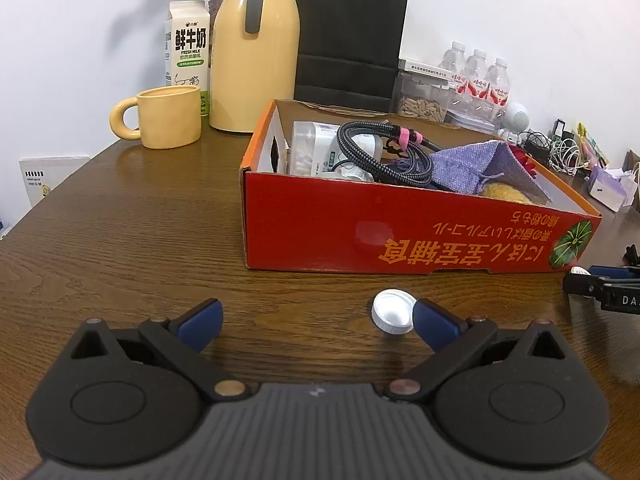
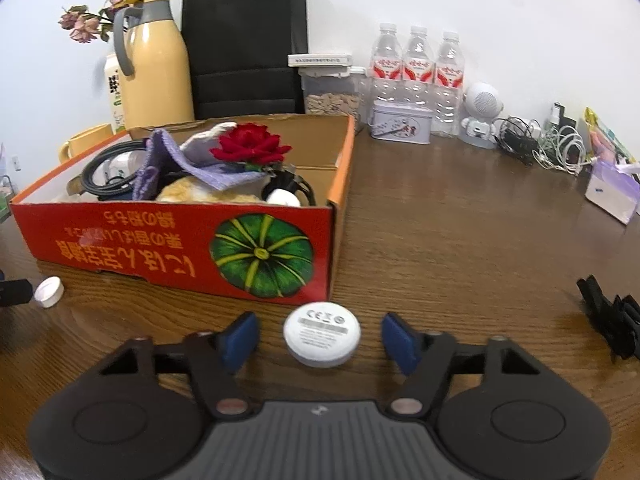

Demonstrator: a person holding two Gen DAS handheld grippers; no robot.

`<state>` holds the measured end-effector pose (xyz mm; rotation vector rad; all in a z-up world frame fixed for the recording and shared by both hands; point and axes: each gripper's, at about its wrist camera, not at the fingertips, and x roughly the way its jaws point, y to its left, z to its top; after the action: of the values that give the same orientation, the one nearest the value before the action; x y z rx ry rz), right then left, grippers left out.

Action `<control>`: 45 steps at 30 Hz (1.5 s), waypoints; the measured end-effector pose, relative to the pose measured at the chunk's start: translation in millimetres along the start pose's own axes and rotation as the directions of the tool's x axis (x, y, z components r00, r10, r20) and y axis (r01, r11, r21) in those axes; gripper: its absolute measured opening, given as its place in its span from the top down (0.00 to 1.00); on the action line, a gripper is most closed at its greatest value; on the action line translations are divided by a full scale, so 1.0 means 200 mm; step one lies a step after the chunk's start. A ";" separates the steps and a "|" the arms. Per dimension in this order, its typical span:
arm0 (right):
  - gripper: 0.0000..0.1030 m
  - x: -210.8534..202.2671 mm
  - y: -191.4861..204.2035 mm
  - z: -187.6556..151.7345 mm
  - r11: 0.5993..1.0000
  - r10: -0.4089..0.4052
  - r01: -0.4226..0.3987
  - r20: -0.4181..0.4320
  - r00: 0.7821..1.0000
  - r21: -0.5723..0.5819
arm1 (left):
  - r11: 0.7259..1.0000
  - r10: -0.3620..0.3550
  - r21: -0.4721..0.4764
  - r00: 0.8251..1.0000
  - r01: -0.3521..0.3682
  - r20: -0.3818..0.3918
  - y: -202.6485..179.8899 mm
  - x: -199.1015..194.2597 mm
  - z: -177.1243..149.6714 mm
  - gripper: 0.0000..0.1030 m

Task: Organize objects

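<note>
Both wrist cameras sit low over the bench, angled forward and down. Each faces the red box closely; the right view stands further right, sharing the white cap.

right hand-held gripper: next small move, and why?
Probably close the right hand-held gripper on the white puck. The puck lies on the table between its blue pads, with gaps on both sides. Then it could be lifted into the red box just behind.
</note>
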<state>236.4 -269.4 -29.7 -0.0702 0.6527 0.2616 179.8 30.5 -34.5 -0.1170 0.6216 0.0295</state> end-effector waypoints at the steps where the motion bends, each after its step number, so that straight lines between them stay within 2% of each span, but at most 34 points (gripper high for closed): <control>1: 0.58 0.00 0.01 0.00 1.000 -0.002 0.002 0.004 1.000 -0.003 | 1.000 0.000 -0.001 1.000 0.000 0.000 0.00 0.00 0.00 0.00; 2: 0.63 -0.01 0.01 0.00 1.000 -0.002 0.002 0.008 1.000 -0.006 | 1.000 -0.001 -0.001 1.000 0.001 0.000 0.00 0.00 0.00 0.00; 8: 0.63 -0.04 0.07 -0.01 1.000 0.014 -0.014 0.035 0.999 -0.010 | 1.000 -0.004 -0.013 1.000 0.004 0.006 0.01 -0.01 0.00 0.00; 16: 0.63 -0.18 0.25 -0.05 0.999 0.051 -0.048 0.159 0.986 -0.023 | 1.000 -0.003 -0.021 1.000 0.004 0.015 0.01 -0.01 0.00 0.00; 19: 0.63 -0.22 0.32 -0.06 0.998 0.044 -0.035 0.199 0.979 -0.048 | 1.000 -0.004 -0.021 1.000 0.004 0.014 0.01 -0.01 0.00 0.00; 31: 0.63 -0.23 0.34 -0.06 0.998 0.040 -0.029 0.213 0.976 -0.052 | 1.000 0.010 -0.021 1.000 -0.010 0.007 0.01 -0.01 0.00 0.00; 44: 0.63 -0.25 0.34 -0.07 0.999 0.030 -0.018 0.240 0.970 -0.051 | 1.000 0.006 0.030 1.000 -0.006 -0.015 -0.13 0.04 0.01 0.00; 45: 0.63 -0.25 0.34 -0.07 0.998 0.032 -0.020 0.241 0.970 -0.051 | 0.999 0.008 0.036 1.000 -0.008 -0.018 -0.15 0.05 0.01 0.04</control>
<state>172.2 -216.4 -9.9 -0.0752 0.4047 0.3058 190.4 1.2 -34.8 -0.0799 0.6405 0.0248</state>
